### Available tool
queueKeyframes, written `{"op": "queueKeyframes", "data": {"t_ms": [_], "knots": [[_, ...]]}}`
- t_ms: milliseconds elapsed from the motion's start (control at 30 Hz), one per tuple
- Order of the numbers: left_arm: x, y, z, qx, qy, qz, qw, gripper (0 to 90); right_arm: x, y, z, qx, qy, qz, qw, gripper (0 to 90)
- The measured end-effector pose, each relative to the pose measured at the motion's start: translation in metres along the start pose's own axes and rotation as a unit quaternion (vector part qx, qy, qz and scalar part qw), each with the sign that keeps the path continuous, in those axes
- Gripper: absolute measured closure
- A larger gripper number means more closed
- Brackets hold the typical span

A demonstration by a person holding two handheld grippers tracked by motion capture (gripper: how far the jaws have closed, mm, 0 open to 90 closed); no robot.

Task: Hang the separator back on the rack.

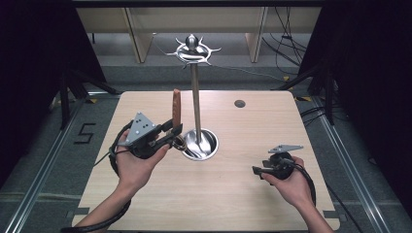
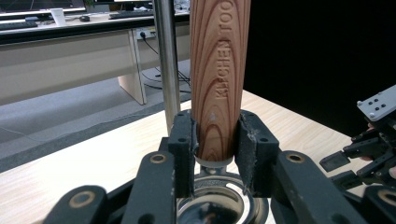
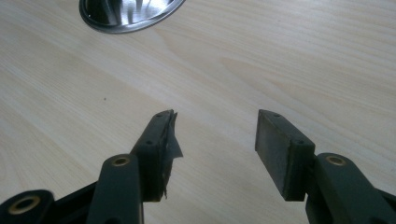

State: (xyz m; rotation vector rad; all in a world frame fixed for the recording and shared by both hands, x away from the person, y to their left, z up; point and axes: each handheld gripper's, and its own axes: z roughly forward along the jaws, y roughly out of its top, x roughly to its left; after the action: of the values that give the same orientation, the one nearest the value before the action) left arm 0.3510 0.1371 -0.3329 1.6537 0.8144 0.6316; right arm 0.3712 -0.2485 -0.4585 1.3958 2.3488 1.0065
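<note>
While the left gripper clamps the stiff wooden handle low, we find the right gripper fingers wide, empty.

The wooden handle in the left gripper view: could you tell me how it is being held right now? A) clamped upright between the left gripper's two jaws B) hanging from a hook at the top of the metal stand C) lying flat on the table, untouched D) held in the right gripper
A: the wooden handle stands upright with the jaws of the left gripper pressed on both its sides, beside the metal stand; the right gripper is open over the bare table.
</note>
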Motion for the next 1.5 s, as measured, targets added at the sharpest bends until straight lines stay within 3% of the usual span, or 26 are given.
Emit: {"op": "queueKeyframes", "data": {"t_ms": [200,300,367,633,700,767,900,933,1167,1267,1300,1400,1500], "knots": [[0.001,0.003,0.001,-0.003,0.002,-0.002,1.0000,68.8,0.000,0.000,0.000,0.000,0.000,0.000,1.0000,48.4],[0.002,0.005,0.003,-0.006,0.006,-0.004,1.0000,68.8,0.000,0.001,-0.002,0.014,-0.003,-0.005,0.9999,48.4],[0.005,0.007,0.004,-0.014,0.003,0.010,0.9999,68.8,0.000,0.001,-0.003,0.016,-0.003,-0.002,0.9999,48.4],[0.004,0.011,0.007,-0.019,0.006,0.012,0.9997,68.8,0.000,0.001,-0.003,0.015,-0.003,-0.002,0.9999,48.4],[0.003,0.013,0.008,-0.022,0.007,0.011,0.9997,68.8,-0.001,0.001,-0.002,0.012,-0.010,-0.016,0.9997,48.4],[0.003,0.014,0.009,-0.023,0.007,0.012,0.9996,68.8,-0.001,0.000,0.000,-0.003,-0.003,-0.011,0.9999,48.4],[0.001,0.016,0.012,-0.027,0.007,0.012,0.9995,68.8,-0.002,0.000,-0.002,0.008,-0.004,-0.016,0.9998,48.4],[0.001,0.017,0.013,-0.028,0.008,0.013,0.9995,68.8,0.000,0.001,-0.002,0.011,0.000,-0.004,0.9999,48.4],[0.000,0.020,0.014,-0.032,0.010,0.012,0.9994,68.8,-0.001,0.000,-0.001,0.000,0.002,-0.002,1.0000,48.4],[0.000,0.022,0.015,-0.034,0.012,0.013,0.9993,68.8,0.000,0.001,-0.002,0.010,0.001,-0.004,0.9999,48.4],[0.001,0.023,0.015,-0.034,0.013,0.013,0.9992,68.7,-0.002,0.000,-0.002,0.008,-0.004,-0.017,0.9998,48.4],[0.001,0.024,0.016,-0.037,0.014,0.012,0.9992,68.7,0.000,0.000,0.000,-0.004,0.001,-0.001,1.0000,48.4],[0.001,0.025,0.017,-0.038,0.015,0.011,0.9991,68.8,0.000,0.000,0.000,-0.002,0.000,-0.001,1.0000,48.4]]}}
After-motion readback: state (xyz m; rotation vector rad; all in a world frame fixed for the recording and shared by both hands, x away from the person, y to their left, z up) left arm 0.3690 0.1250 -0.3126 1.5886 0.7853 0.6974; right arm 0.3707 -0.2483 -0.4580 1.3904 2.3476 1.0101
